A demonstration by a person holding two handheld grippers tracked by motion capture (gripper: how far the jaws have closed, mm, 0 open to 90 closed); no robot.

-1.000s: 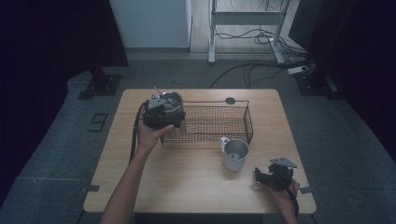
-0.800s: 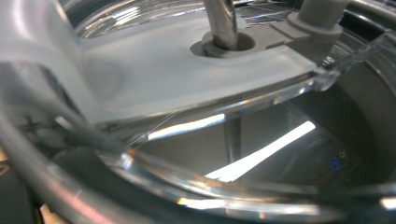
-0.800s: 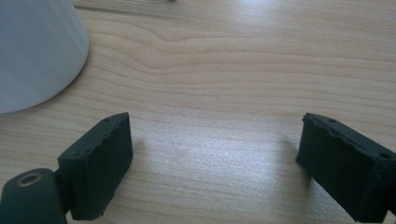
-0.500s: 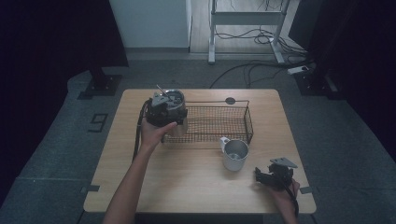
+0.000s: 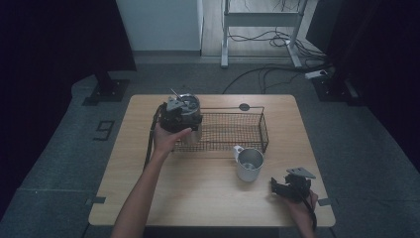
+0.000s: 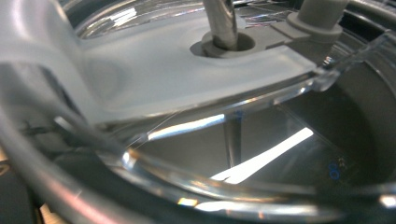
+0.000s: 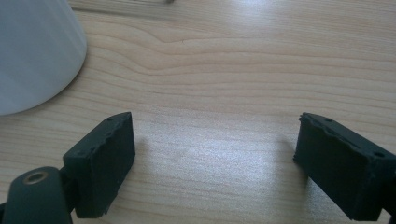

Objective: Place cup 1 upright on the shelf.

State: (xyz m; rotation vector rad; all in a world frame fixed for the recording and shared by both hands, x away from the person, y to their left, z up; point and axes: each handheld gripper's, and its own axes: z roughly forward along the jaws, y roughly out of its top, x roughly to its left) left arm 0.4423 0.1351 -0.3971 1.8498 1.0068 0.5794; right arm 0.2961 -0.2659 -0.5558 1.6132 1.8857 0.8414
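A metal cup (image 5: 191, 102) with a clear lid (image 6: 187, 70) and a straw hangs over the left end of a black wire basket (image 5: 263, 130). My left gripper (image 5: 179, 115) is shut on it at the rim, with the lid pressed close to its camera. Near the table's front right corner my right gripper (image 5: 275, 187) rests low, pointing left toward a pale mug (image 5: 247, 164). Its jaws (image 7: 215, 154) have just been closing but stand apart, with bare wood between them. The mug's side (image 7: 32, 51) is at the upper left of the right gripper view.
The wooden table (image 5: 198, 198) has free room across its front and left. A small dark disc (image 5: 243, 106) lies behind the basket. Past the far edge, cables and a metal stand's legs (image 5: 257, 29) cover the floor.
My left gripper and the cup have shifted slightly right and toward the far edge. The right gripper stays put near the front right corner.
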